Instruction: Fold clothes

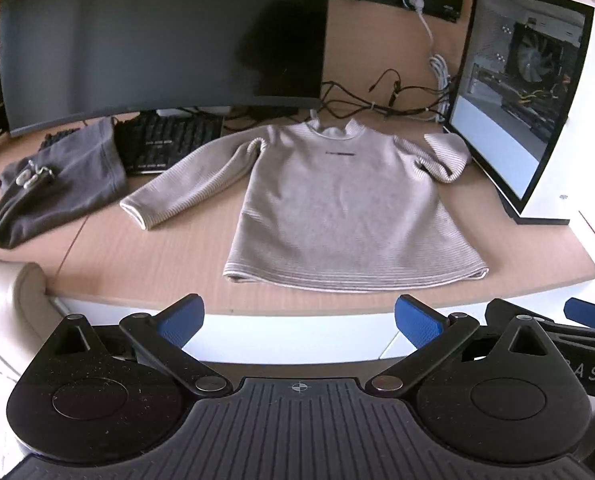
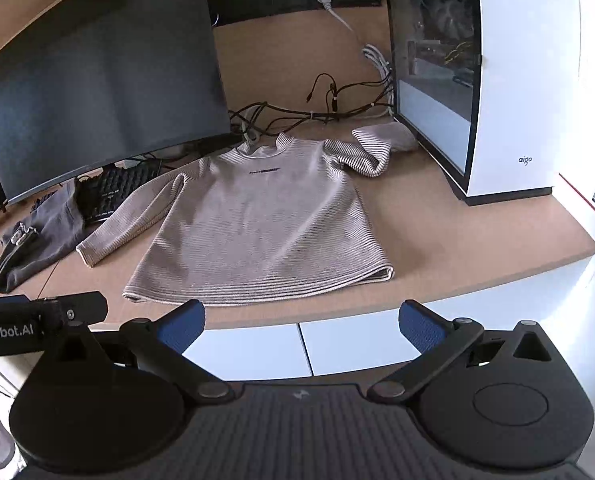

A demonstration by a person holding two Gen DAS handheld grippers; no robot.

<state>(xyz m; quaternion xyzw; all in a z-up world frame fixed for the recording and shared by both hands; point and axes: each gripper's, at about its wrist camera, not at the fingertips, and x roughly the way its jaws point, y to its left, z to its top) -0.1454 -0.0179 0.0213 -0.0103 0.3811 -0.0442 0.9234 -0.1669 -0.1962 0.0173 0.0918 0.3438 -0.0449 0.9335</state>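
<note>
A beige ribbed long-sleeved sweater (image 1: 337,208) lies flat on the wooden desk (image 1: 137,264), front up, collar toward the back. Its left sleeve stretches out to the left; its right sleeve is bunched against the PC case. It also shows in the right wrist view (image 2: 257,224). My left gripper (image 1: 297,320) is open and empty, just in front of the desk's front edge, short of the sweater's hem. My right gripper (image 2: 301,322) is open and empty, beside the left one, also before the hem. A folded dark grey garment (image 1: 57,184) lies at the left.
A large dark monitor (image 1: 157,40) stands behind the sweater, with a black keyboard (image 1: 165,144) under it. A white PC case (image 1: 537,100) with a glass side stands at the right. Cables (image 1: 377,100) lie behind the collar. White drawer fronts (image 2: 297,348) sit below the desk edge.
</note>
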